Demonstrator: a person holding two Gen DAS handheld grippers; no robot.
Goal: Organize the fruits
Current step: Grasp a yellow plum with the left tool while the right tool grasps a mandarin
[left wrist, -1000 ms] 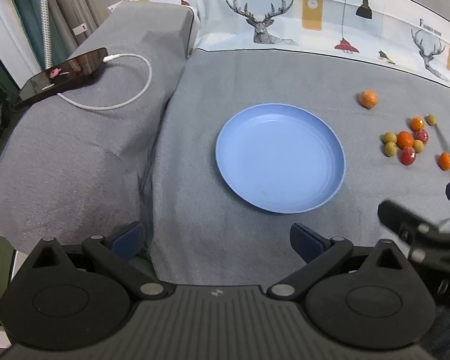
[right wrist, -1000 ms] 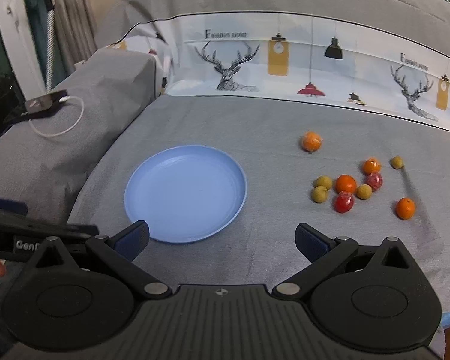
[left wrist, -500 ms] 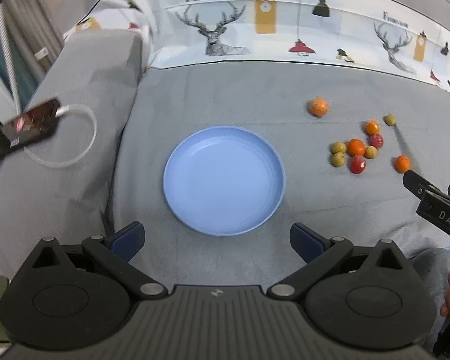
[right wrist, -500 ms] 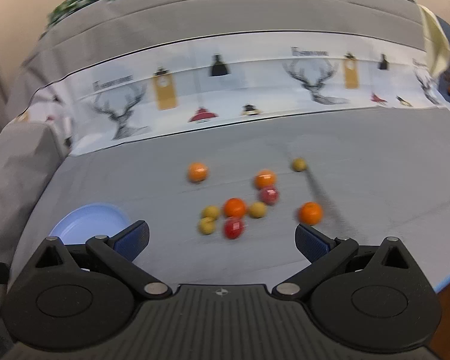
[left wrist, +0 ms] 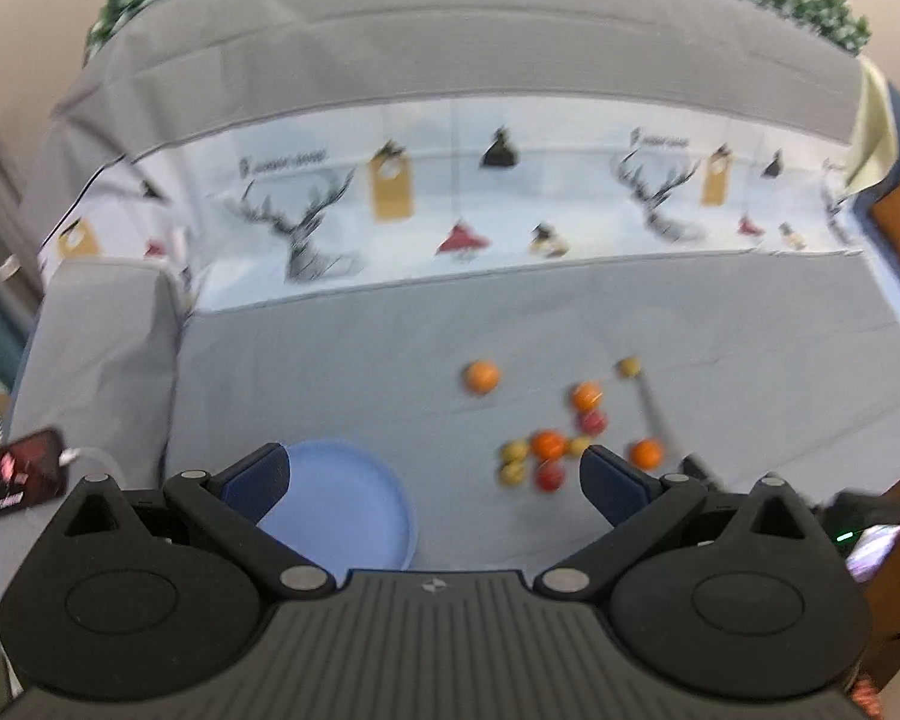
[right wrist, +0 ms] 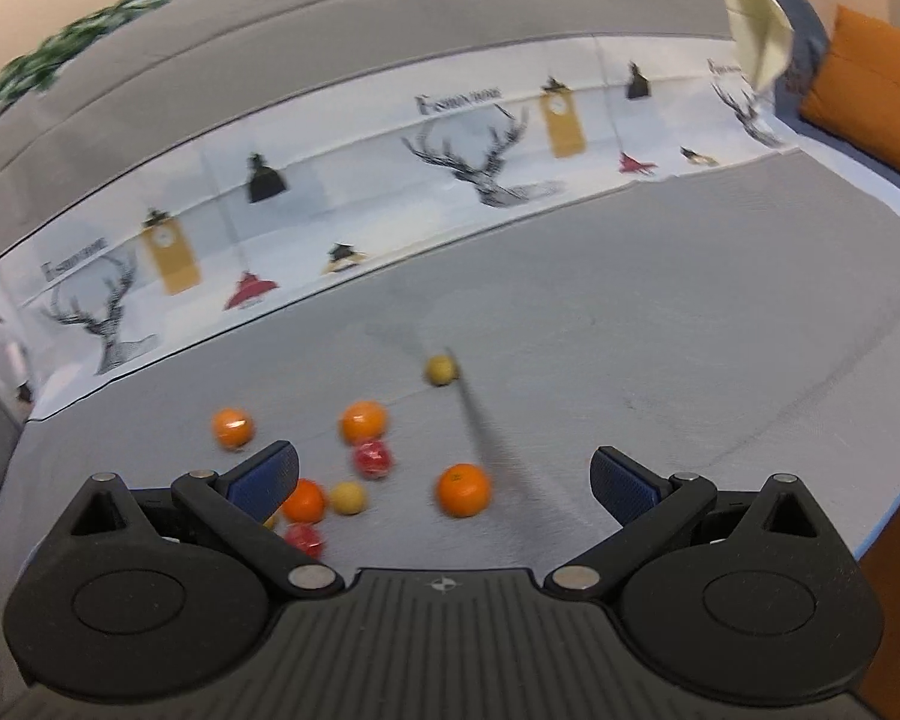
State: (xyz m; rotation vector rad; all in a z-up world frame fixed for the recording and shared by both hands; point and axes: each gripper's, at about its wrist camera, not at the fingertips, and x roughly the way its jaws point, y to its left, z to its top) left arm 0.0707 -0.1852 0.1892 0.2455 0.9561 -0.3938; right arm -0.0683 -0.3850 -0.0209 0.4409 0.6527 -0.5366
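Note:
Several small orange, red and yellow fruits lie loose on the grey cloth. An empty blue plate [left wrist: 354,504] sits left of them, partly behind my left gripper [left wrist: 432,474], which is open and empty above the cloth. My right gripper [right wrist: 444,474] is open and empty, close above the fruits. An orange fruit [right wrist: 463,489] lies between its fingers. A red fruit [right wrist: 373,459], a yellow fruit [right wrist: 348,498] and another orange [right wrist: 303,501] lie by its left finger [right wrist: 267,474]. A lone orange [left wrist: 482,376] lies farthest left in the group.
A phone [left wrist: 18,471] on a white cable lies on the raised grey cushion at the left. A deer-print cloth band [right wrist: 486,144] runs along the back. A long crease [right wrist: 486,432] crosses the cloth by the fruits. The bed edge [right wrist: 894,510] drops at the right.
Both views have swung right and tilted up. The right gripper has moved closer to the fruits, which now look larger. The plate has left the right view and slid low-left in the left view.

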